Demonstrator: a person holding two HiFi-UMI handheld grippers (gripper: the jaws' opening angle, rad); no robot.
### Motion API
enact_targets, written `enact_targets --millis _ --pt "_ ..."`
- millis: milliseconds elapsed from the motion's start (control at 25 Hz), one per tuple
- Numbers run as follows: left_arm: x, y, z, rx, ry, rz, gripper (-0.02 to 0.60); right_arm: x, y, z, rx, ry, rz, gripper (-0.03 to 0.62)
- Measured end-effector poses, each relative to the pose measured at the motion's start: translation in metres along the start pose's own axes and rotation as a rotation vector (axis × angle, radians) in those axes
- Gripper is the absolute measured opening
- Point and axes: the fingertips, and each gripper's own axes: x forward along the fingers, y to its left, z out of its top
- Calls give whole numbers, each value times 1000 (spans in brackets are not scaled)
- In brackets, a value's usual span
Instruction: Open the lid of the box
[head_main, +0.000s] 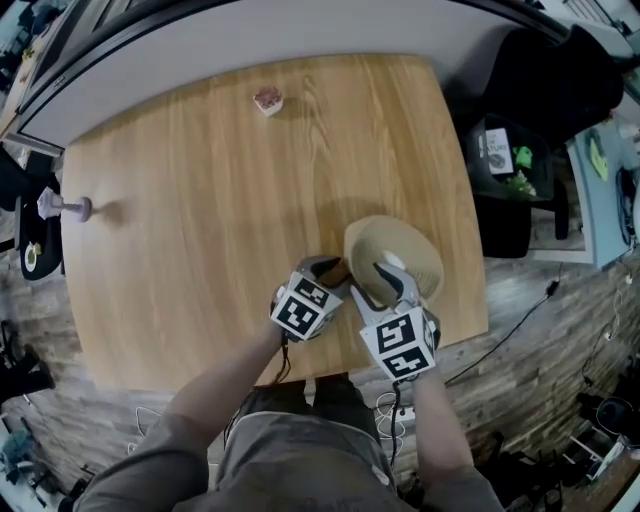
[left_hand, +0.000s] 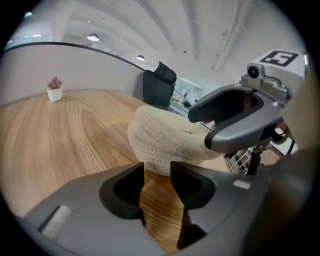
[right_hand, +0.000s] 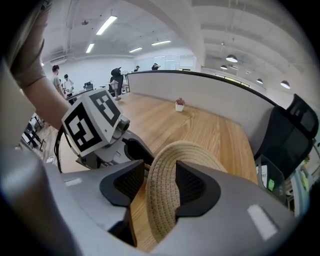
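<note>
As right tongs (right_hand: 160, 171) straddle its rim (right_hand: 162, 207) — box (left_hand: 165, 140) faces left tongs (left_hand: 157, 171).

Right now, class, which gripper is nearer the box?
Right. The right gripper has the rim of the box between its jaws; the left gripper sits just short of its side, jaws open.

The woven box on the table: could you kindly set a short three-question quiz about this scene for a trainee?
1. True or false: the left gripper grips the woven box.
2. Between the jaws of the right gripper stands: A) a mug, B) the box's woven rim, C) nothing?
3. Fill in: the potted plant stands near the ___ edge of the table.
Key: 1 false; 2 B; 3 far.
</note>
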Motion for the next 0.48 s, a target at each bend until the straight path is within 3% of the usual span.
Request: enact_targets --millis 240,480 --pt "9 6 -5 -86 29 35 153 10 0 -9 -28 46 -3 187" --pt "12 5 -8 -159 72 -3 141 18 6 -19 -28 51 7 184"
